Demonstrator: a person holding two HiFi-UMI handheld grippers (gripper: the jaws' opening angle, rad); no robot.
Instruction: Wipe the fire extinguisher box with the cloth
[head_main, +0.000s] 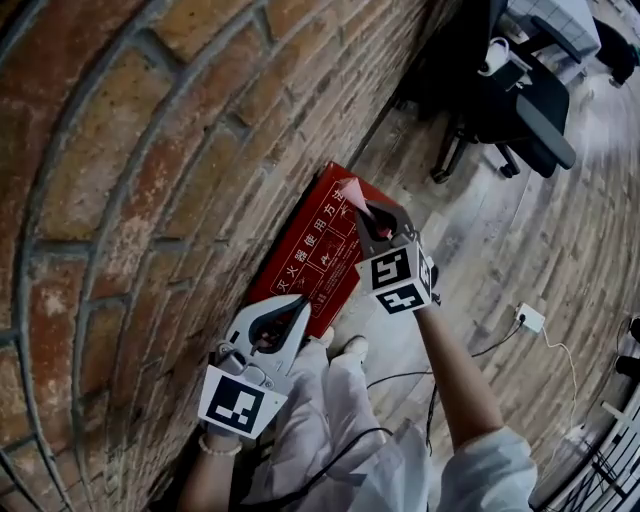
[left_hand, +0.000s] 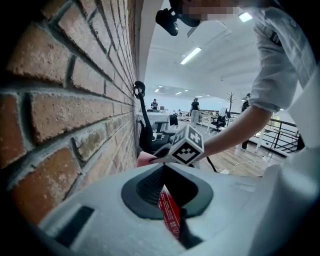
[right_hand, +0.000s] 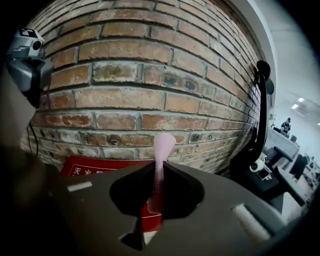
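The red fire extinguisher box (head_main: 310, 255) with white lettering stands on the floor against the brick wall (head_main: 120, 180). My right gripper (head_main: 354, 196) hovers over the box's far end, shut on a pink cloth (head_main: 350, 188). In the right gripper view the cloth (right_hand: 162, 145) sticks up past the jaw tips, with the box (right_hand: 85, 170) low against the bricks behind. My left gripper (head_main: 290, 303) is near the box's near end, shut and holding nothing. Through its jaw opening in the left gripper view, a strip of the box (left_hand: 169, 212) shows, and the right gripper's marker cube (left_hand: 186, 146) sits beyond.
A black office chair (head_main: 500, 100) stands further along the wall. A white power adapter (head_main: 530, 318) with a cable lies on the wooden floor at right. The person's white trousers and shoes (head_main: 350, 350) are just beside the box's near end.
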